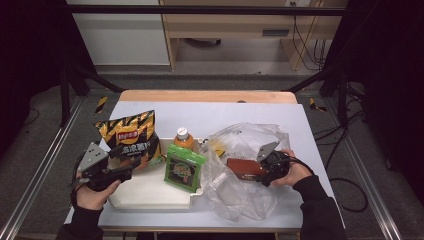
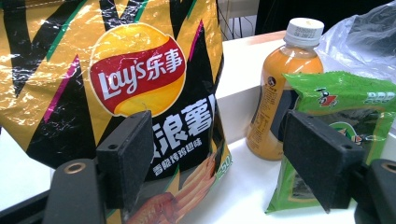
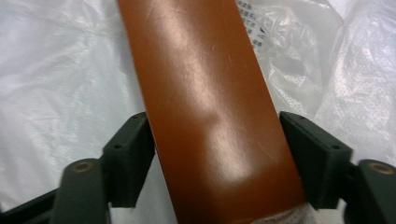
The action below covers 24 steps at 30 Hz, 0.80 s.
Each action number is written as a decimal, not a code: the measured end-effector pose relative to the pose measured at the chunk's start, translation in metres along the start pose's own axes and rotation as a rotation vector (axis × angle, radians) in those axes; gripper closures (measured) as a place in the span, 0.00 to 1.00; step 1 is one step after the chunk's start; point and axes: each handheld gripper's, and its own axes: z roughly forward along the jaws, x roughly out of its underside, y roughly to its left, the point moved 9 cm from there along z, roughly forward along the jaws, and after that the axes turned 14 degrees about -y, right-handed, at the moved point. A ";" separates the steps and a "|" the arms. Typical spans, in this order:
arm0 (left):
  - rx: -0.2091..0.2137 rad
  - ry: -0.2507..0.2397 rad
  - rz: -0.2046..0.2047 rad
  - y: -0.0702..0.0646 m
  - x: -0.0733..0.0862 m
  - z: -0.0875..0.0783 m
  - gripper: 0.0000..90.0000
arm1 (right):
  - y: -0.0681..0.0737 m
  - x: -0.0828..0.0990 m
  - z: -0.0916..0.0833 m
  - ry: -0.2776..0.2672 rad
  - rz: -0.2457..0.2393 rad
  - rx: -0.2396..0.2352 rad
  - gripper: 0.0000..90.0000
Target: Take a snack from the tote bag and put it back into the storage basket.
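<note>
The right gripper (image 1: 264, 170), held at about four o'clock on the table, has its jaws on either side of a long, glossy reddish-brown box (image 1: 245, 168). In the right gripper view that box (image 3: 210, 107) runs up between the two black pads – the left pad meets its edge and the right pad sits at the other edge, so the jaws look clamped on the box's width. The box lies over a crumpled clear plastic bag (image 1: 242, 195) spread across the right half of the white table (image 1: 210, 116).

The left gripper (image 1: 131, 164) is at about eight o'clock, jaws apart with nothing between them. It points toward a shiny yellow-and-black crisp bag (image 1: 131, 136) standing at about ten o'clock on a flat white tray (image 1: 150, 192). In the left gripper view the crisp bag (image 2: 116, 70) rises just behind the left pad. At two o'clock from it stands an orange drink bottle with a white cap (image 2: 280, 88), and a green foil snack packet (image 2: 345, 100) leans in front of the bottle – near the tray's middle.
</note>
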 end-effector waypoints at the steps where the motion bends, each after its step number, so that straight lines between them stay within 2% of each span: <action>1: 0.001 -0.001 0.000 0.000 0.000 0.000 0.27 | 0.001 -0.001 -0.001 -0.008 0.005 -0.010 0.41; 3: 0.000 0.000 -0.001 0.000 0.000 0.000 0.27 | 0.002 -0.003 -0.004 -0.028 0.011 -0.020 0.47; 4: 0.001 0.001 0.000 0.000 0.000 0.000 0.27 | 0.002 -0.003 -0.005 -0.025 0.025 -0.015 0.48; 10: 0.001 0.000 0.000 0.000 0.000 0.000 0.27 | 0.003 -0.001 -0.008 -0.031 -0.011 -0.034 0.48; 13: 0.001 -0.001 0.001 0.000 0.000 0.000 0.27 | 0.002 -0.002 -0.011 -0.043 -0.015 -0.022 0.48; 17: 0.001 -0.001 0.000 0.000 0.000 0.000 0.27 | 0.000 -0.006 -0.020 -0.080 0.012 -0.003 0.48; 20: 0.002 0.000 0.001 -0.001 0.000 0.000 0.27 | -0.001 -0.012 -0.028 -0.107 0.004 0.020 0.48; 24: 0.002 0.000 0.003 -0.001 0.000 0.000 0.27 | 0.003 -0.017 -0.033 -0.132 0.001 0.018 0.48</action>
